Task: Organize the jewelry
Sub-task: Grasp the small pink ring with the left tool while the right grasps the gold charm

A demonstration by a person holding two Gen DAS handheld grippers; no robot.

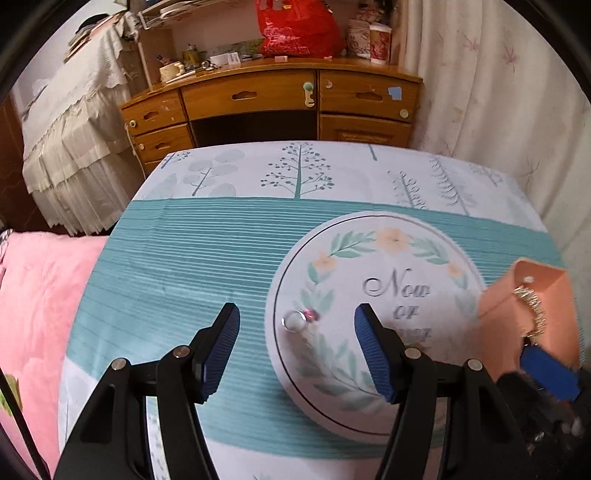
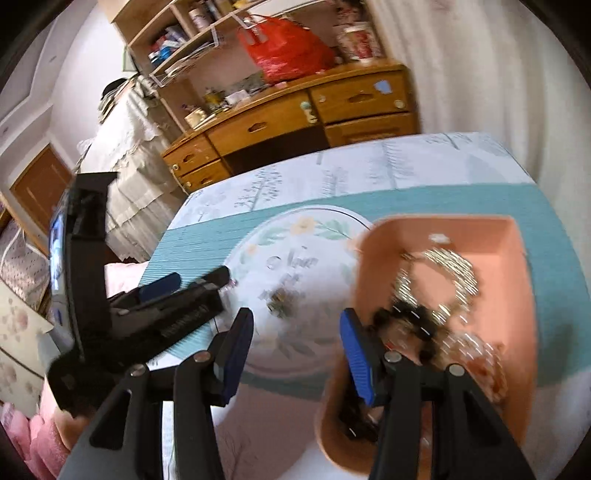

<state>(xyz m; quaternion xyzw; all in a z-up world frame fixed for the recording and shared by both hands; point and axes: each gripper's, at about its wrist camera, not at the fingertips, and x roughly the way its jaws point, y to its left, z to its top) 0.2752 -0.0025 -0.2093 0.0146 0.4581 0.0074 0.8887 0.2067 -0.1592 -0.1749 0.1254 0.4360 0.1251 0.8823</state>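
Observation:
A silver ring (image 1: pixel 295 320) with a pink stone lies on a round white floral plate (image 1: pixel 373 258), just ahead of my left gripper (image 1: pixel 297 350). That gripper is open, its blue pads wide apart and empty. At the right a peach box (image 1: pixel 498 321) holds a glittering bracelet (image 1: pixel 533 306). In the right wrist view the peach box (image 2: pixel 513 266) holds a gold bracelet (image 2: pixel 458 273), a black bead bracelet (image 2: pixel 406 317) and more blurred pieces. My right gripper (image 2: pixel 295 356) is open and empty, its right finger over the box's near left wall. The left gripper (image 2: pixel 199 278) hovers at the plate (image 2: pixel 317 347).
The table wears a teal-striped cloth (image 1: pixel 184 277) with tree prints. A pink blanket (image 1: pixel 37 314) lies to the left. Beyond the table stand a wooden desk (image 1: pixel 258 96) with a red bag (image 1: pixel 299 29), a curtain (image 1: pixel 498 110) and lace-covered furniture (image 1: pixel 74 140).

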